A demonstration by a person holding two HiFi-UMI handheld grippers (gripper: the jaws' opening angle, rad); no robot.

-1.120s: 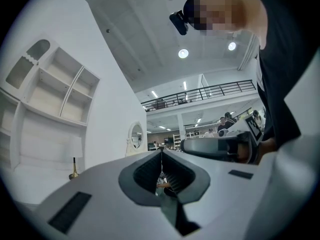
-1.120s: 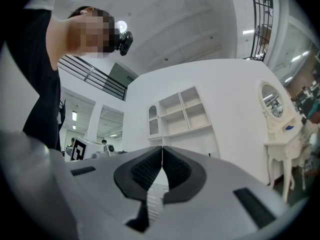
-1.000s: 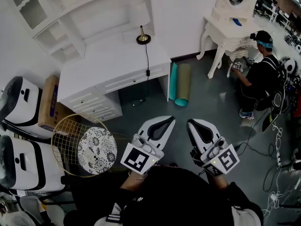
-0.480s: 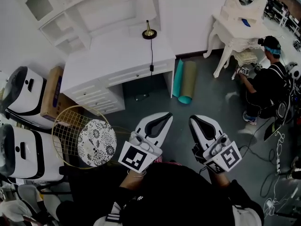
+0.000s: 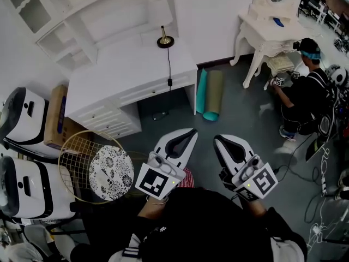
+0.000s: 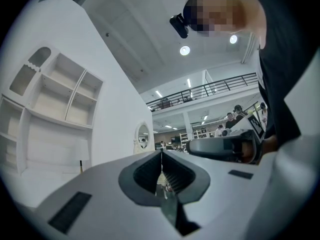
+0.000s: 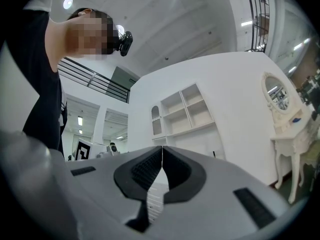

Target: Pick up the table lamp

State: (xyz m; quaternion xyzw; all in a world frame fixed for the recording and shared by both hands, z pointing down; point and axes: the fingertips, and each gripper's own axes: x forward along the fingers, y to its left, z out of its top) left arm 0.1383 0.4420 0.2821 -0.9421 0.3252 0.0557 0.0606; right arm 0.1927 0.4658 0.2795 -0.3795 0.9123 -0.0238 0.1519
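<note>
Table lamp (image 5: 164,39) upright on the white desk (image 5: 120,78), near the back right corner, close to the shelves (image 5: 98,21). Gold foot and a thin gold stick; white shade hard to tell from the white wall behind. Black cord (image 5: 169,64) from the foot across the desk top and down over the front edge.

Left gripper (image 5: 192,131) shut tight, jaws pressed together, nothing between them. Right gripper (image 5: 217,138) just the same: closed and empty. Both side by side, low in the head view, over the grey floor (image 5: 251,119), tips toward the desk, well apart from the desk and the lamp.

On the floor by the desk's right side: a blue-green mat (image 5: 202,94) and an olive mat (image 5: 214,94), both rolled up and touching. Left of the grippers, a round wire basket (image 5: 73,152) with a flowery round thing (image 5: 112,173) over its right part. By the desk's left side, a brown box (image 5: 55,119). Far right, a person (image 5: 305,89) in black, crouched by a white dressing table (image 5: 262,34).
</note>
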